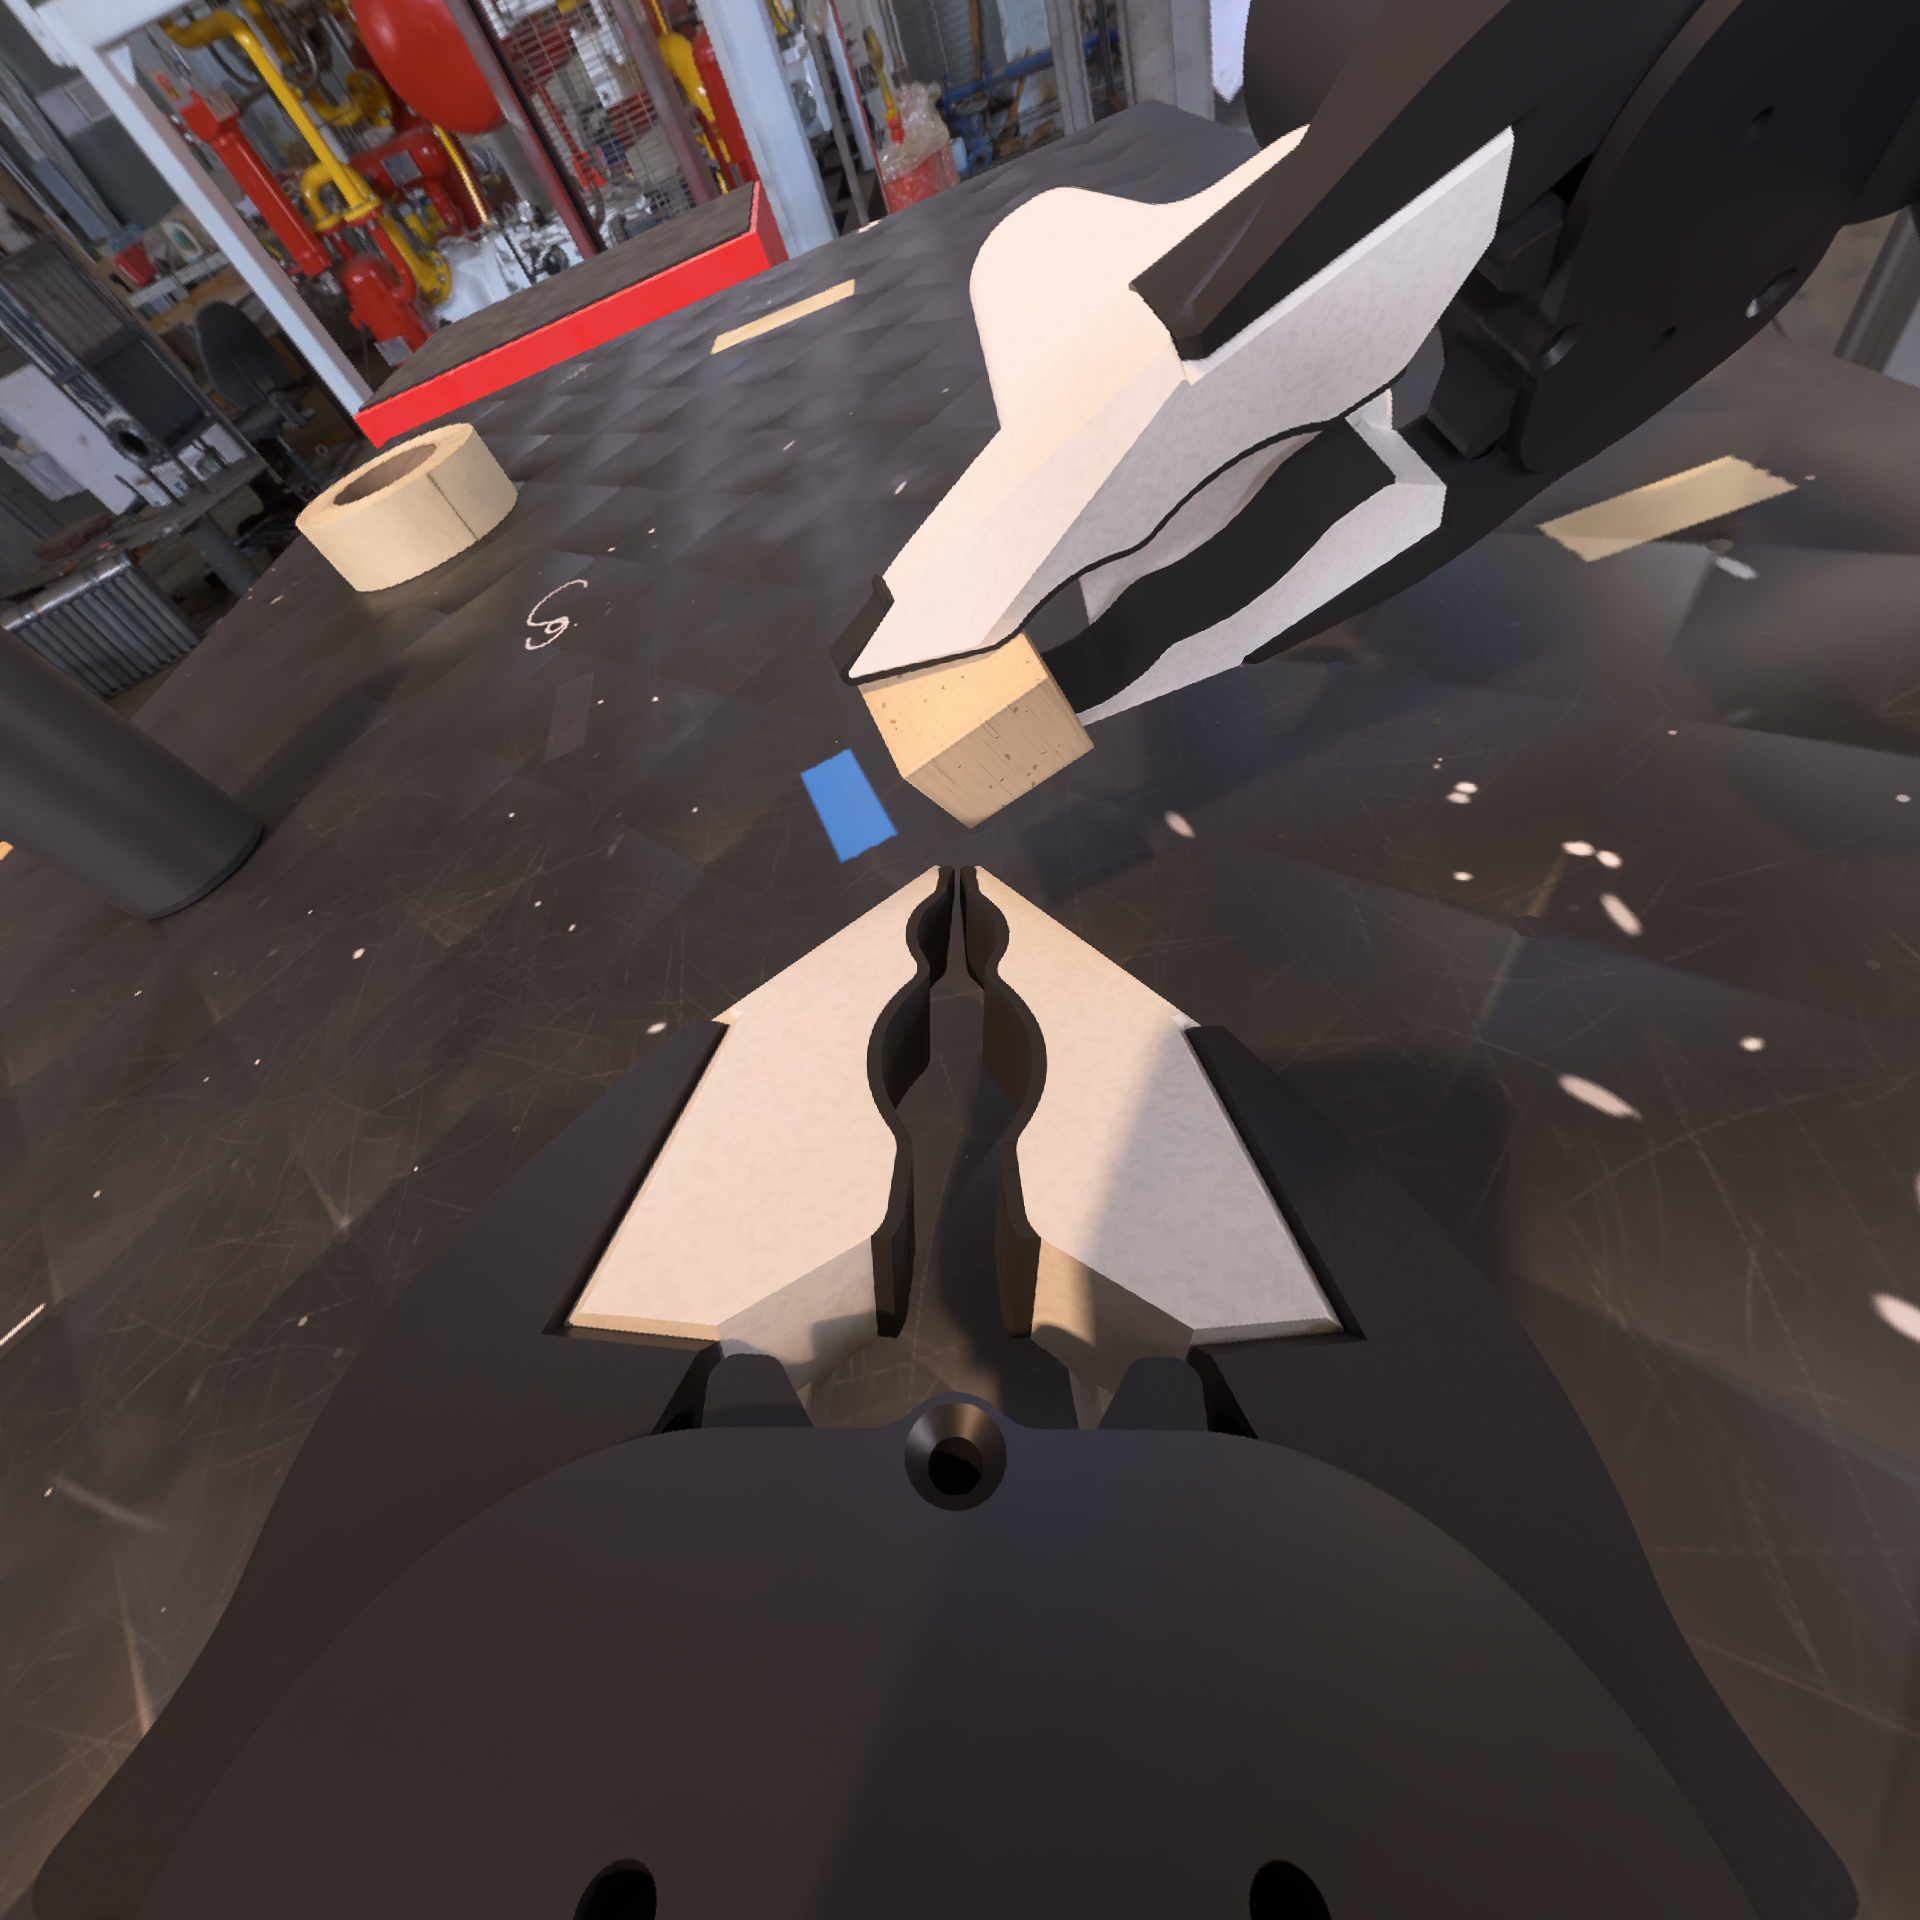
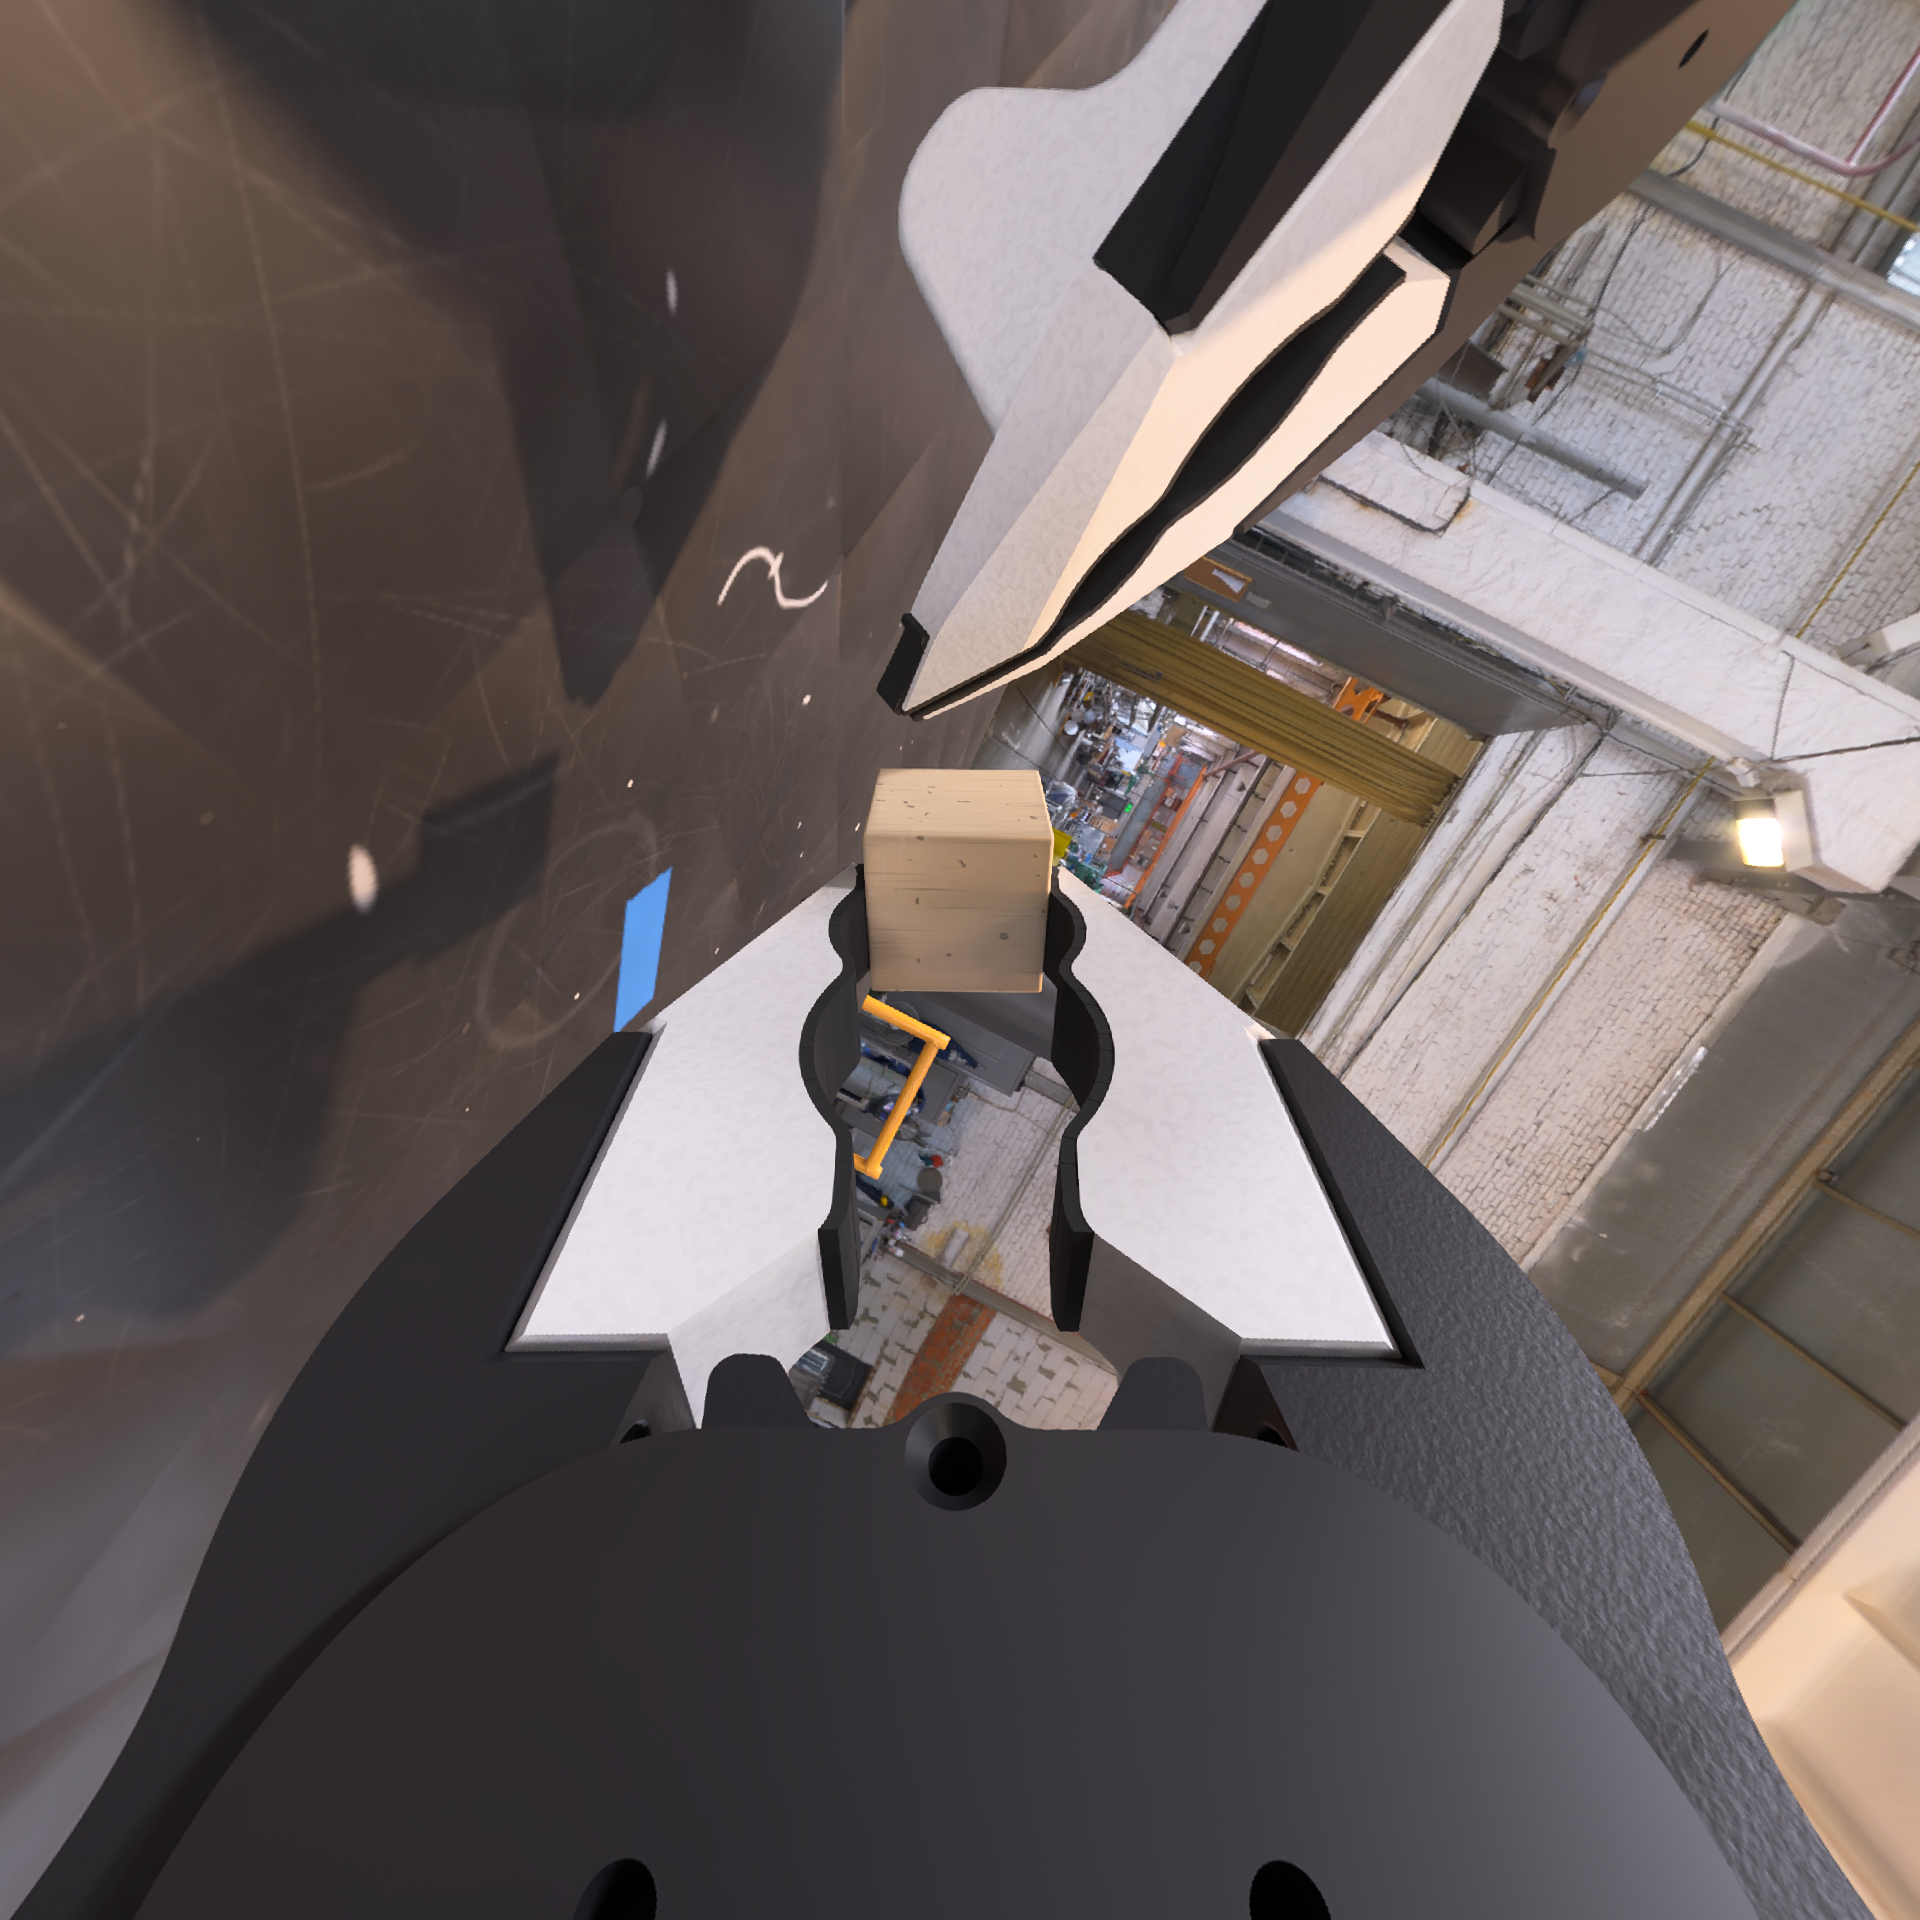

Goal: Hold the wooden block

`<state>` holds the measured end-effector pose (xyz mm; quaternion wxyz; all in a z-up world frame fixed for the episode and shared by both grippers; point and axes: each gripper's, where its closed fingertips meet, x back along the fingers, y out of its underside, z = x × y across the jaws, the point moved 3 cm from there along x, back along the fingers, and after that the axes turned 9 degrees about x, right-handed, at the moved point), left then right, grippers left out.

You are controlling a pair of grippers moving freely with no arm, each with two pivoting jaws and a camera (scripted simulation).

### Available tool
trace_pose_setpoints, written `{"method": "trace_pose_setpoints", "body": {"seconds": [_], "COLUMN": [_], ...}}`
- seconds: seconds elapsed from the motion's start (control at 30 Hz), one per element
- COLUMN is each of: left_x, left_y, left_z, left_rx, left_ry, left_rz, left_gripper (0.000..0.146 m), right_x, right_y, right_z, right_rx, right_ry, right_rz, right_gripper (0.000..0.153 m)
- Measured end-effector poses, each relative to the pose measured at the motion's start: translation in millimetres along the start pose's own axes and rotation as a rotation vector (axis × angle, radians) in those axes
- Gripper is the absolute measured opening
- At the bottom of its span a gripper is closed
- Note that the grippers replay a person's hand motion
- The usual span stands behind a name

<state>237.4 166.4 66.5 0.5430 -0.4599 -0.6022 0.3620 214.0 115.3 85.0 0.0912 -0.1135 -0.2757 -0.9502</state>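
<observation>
The wooden block (image 2: 958, 883) is a small pale cube held between the fingertips of my right gripper (image 2: 958, 902), which is shut on it and lifted off the dark table. In the left wrist view the block (image 1: 977, 732) hangs in the air in the right gripper (image 1: 961, 681), just ahead of my left gripper (image 1: 956, 873). My left gripper is shut and empty, its tips a short way below the block. It also shows in the right wrist view (image 2: 920, 696), shut, just beyond the block.
A roll of tan tape (image 1: 407, 506) lies at the far left of the scratched dark table (image 1: 416, 1039). A dark cylinder (image 1: 114, 790) stands at the left edge. A blue patch (image 1: 847, 803) marks the table under the block. A red-edged platform (image 1: 582, 332) sits behind.
</observation>
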Motion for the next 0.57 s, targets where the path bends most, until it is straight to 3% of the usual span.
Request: {"method": "trace_pose_setpoints", "body": {"seconds": [0.57], "left_x": [1.3], "left_y": [-6.2], "left_z": [-0.3], "left_rx": [0.068], "left_ry": [0.02], "left_rz": [0.006], "left_gripper": [0.001], "right_x": [0.7], "right_y": [3.9], "right_z": [2.4], "right_rx": [0.075], "right_ry": [-0.032], "right_rz": [-0.033], "right_gripper": [0.032]}}
